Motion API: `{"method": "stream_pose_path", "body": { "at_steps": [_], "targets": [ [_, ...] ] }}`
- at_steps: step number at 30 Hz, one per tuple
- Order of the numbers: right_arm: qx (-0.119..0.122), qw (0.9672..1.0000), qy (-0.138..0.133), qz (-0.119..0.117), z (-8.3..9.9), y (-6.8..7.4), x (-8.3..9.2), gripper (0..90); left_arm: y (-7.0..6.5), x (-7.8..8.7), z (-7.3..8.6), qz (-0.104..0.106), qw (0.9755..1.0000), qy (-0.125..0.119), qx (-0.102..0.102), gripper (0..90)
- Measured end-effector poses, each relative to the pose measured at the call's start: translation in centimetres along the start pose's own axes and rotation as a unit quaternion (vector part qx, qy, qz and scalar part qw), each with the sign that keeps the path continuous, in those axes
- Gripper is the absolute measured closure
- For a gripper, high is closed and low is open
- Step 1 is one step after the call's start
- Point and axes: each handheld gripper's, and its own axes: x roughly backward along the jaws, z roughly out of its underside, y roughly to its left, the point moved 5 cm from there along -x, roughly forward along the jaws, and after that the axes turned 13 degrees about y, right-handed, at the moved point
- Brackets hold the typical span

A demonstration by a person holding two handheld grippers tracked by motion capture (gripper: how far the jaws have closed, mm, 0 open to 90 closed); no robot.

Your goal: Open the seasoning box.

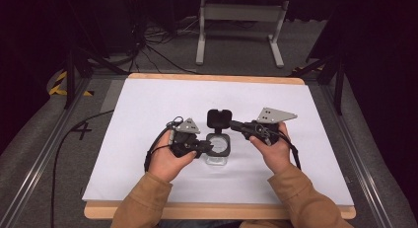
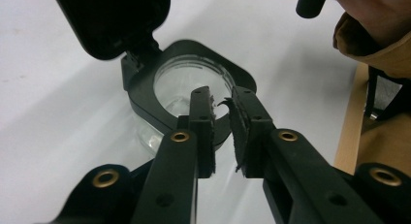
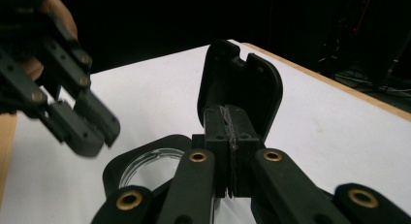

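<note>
A small clear container (image 1: pixel 218 148) with a black square rim (image 2: pixel 145 95) stands on the white table top (image 1: pixel 148 104). Its hinged black lid (image 1: pixel 219 118) stands open and upright behind it. My left gripper (image 2: pixel 222 100) hovers at the container's near rim, its jaws a little apart with nothing between them. In the high view the left gripper (image 1: pixel 207 148) sits at the container's left side. My right gripper (image 3: pixel 228 115) is shut, jaws pressed together, just in front of the raised lid (image 3: pixel 252 78). Its tip (image 1: pixel 234 123) is right beside the lid.
The white sheet covers a wooden board whose front edge (image 1: pixel 217 210) lies near the person's brown sleeves. A metal frame (image 1: pixel 241 13) stands on the grey floor beyond the table. Cables trail at the far left (image 1: pixel 148 45).
</note>
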Motion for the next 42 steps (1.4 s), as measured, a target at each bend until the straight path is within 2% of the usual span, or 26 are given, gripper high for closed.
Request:
{"method": "stream_pose_path", "body": {
  "at_steps": [4, 5, 6, 9, 11, 14, 19, 20, 25, 26, 27, 28, 30, 34, 35, 36, 39, 42],
  "targets": [
    [0.001, 1.0000, 0.001, 0.008, 0.0, -0.2, 1.3, 87.7, 0.6, 1.9, 0.4, -0.017, 0.9998, 0.002, 0.007, 74.7],
    [0.001, 1.0000, 0.001, 0.008, 0.0, -0.2, 1.3, 87.7, 0.6, 1.9, 0.4, -0.017, 0.9998, 0.002, 0.007, 73.4],
    [-0.007, 0.9999, 0.003, 0.010, 0.2, -0.7, 1.9, 86.7, 0.7, 2.3, 0.4, -0.020, 0.9997, -0.006, 0.015, 73.1],
    [-0.013, 0.9998, 0.005, 0.012, 0.4, -1.0, 2.4, 86.1, 1.4, 3.5, 0.9, -0.031, 0.9992, -0.006, 0.023, 72.1],
    [-0.019, 0.9996, 0.010, 0.016, 0.6, -1.4, 2.9, 85.5, 2.0, 4.3, 1.3, -0.046, 0.9982, -0.009, 0.036, 70.9],
    [-0.030, 0.9991, 0.016, 0.026, 1.0, -2.2, 3.6, 83.7, 3.0, 5.3, 1.8, -0.058, 0.9970, -0.012, 0.050, 69.6],
    [-0.042, 0.9976, 0.026, 0.048, 1.8, -3.4, 4.8, 81.0, 4.7, 5.9, 2.8, -0.079, 0.9946, 0.001, 0.067, 68.1],
    [-0.047, 0.9972, 0.030, 0.050, 1.9, -3.6, 5.0, 80.5, 4.9, 5.9, 2.9, -0.083, 0.9937, 0.002, 0.076, 67.9],
    [-0.059, 0.9954, 0.047, 0.058, 2.7, -4.8, 6.1, 78.0, 6.7, 6.0, 3.9, -0.102, 0.9902, 0.022, 0.092, 66.4],
    [-0.063, 0.9947, 0.052, 0.062, 3.0, -5.1, 6.4, 77.3, 6.7, 6.0, 3.9, -0.102, 0.9902, 0.022, 0.092, 65.8],
    [-0.066, 0.9939, 0.060, 0.066, 3.3, -5.4, 6.6, 76.8, 7.3, 5.8, 4.4, -0.107, 0.9888, 0.030, 0.099, 65.5],
    [-0.068, 0.9932, 0.062, 0.071, 3.5, -5.6, 6.8, 76.3, 7.7, 5.7, 4.6, -0.109, 0.9885, 0.032, 0.100, 65.3],
    [-0.074, 0.9917, 0.071, 0.078, 4.0, -6.1, 7.1, 74.5, 8.1, 5.5, 4.9, -0.102, 0.9877, 0.035, 0.113, 65.1],
    [-0.093, 0.9874, 0.096, 0.086, 5.2, -7.4, 7.5, 70.2, 8.9, 4.9, 5.5, -0.093, 0.9876, 0.042, 0.119, 65.0],
    [-0.093, 0.9874, 0.096, 0.086, 5.2, -7.4, 7.5, 70.2, 9.2, 4.8, 5.6, -0.093, 0.9870, 0.042, 0.124, 64.5],
    [-0.106, 0.9851, 0.104, 0.087, 5.9, -8.0, 7.6, 66.9, 9.6, 4.6, 5.9, -0.094, 0.9860, 0.044, 0.130, 64.3],
    [-0.122, 0.9809, 0.121, 0.091, 6.9, -8.9, 7.6, 63.7, 10.1, 4.4, 6.3, -0.097, 0.9852, 0.053, 0.131, 63.5],
    [-0.141, 0.9764, 0.135, 0.093, 8.0, -9.9, 7.5, 61.7, 11.0, 4.0, 7.1, -0.094, 0.9835, 0.058, 0.143, 62.7]
  ]
}}
